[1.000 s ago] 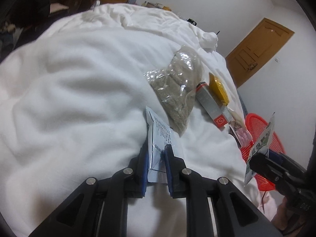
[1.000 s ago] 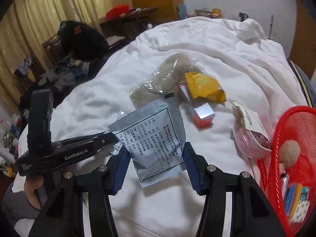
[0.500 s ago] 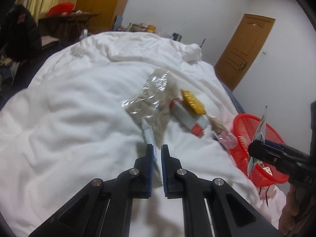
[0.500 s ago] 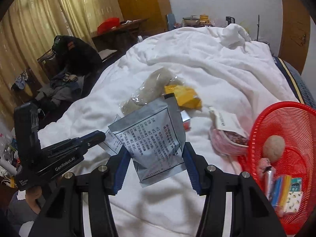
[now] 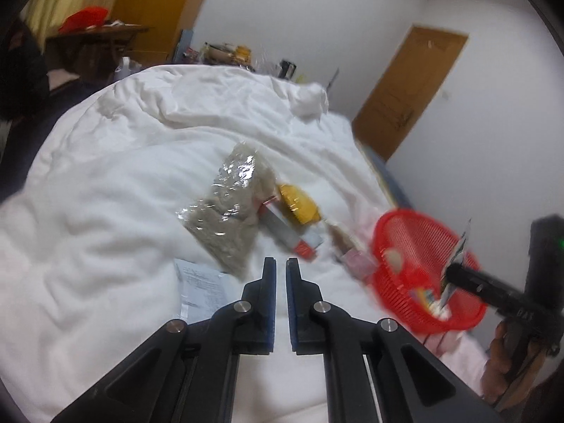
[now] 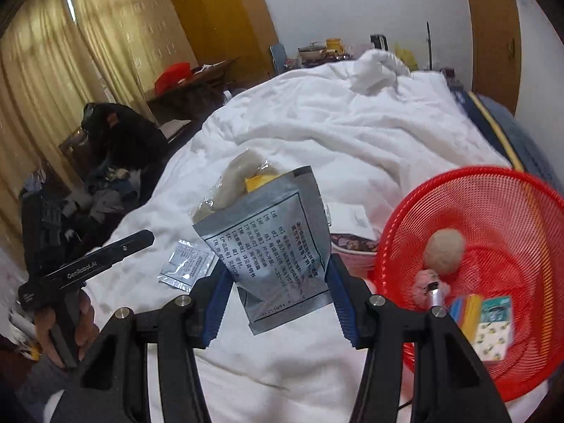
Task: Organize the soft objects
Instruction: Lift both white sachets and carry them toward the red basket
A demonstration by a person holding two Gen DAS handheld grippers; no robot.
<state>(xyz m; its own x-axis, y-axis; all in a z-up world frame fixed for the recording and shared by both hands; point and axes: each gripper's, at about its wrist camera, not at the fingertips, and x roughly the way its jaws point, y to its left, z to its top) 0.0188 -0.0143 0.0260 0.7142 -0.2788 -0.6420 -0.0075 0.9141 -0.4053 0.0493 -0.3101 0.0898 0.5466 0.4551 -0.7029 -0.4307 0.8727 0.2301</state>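
The right hand-held gripper (image 6: 278,289) clamps a grey printed foil pouch (image 6: 271,246) just beside the red mesh basket (image 6: 493,190), the left hand-held gripper (image 5: 278,264) is closed on nothing above a small white sachet (image 5: 202,287) lying on the white-quilted bed (image 5: 105,211).

White walls (image 5: 317,17), a wooden door (image 5: 409,95), yellow curtains (image 6: 70,53), perhaps a cluttered desk (image 6: 197,74).

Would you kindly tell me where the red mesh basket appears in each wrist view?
Left wrist view: red mesh basket sits right of centre, on the white duvet.
Right wrist view: it fills the right edge, holding a felt ball.
Shared landmark: the grey printed pouch, edge-on over the basket.
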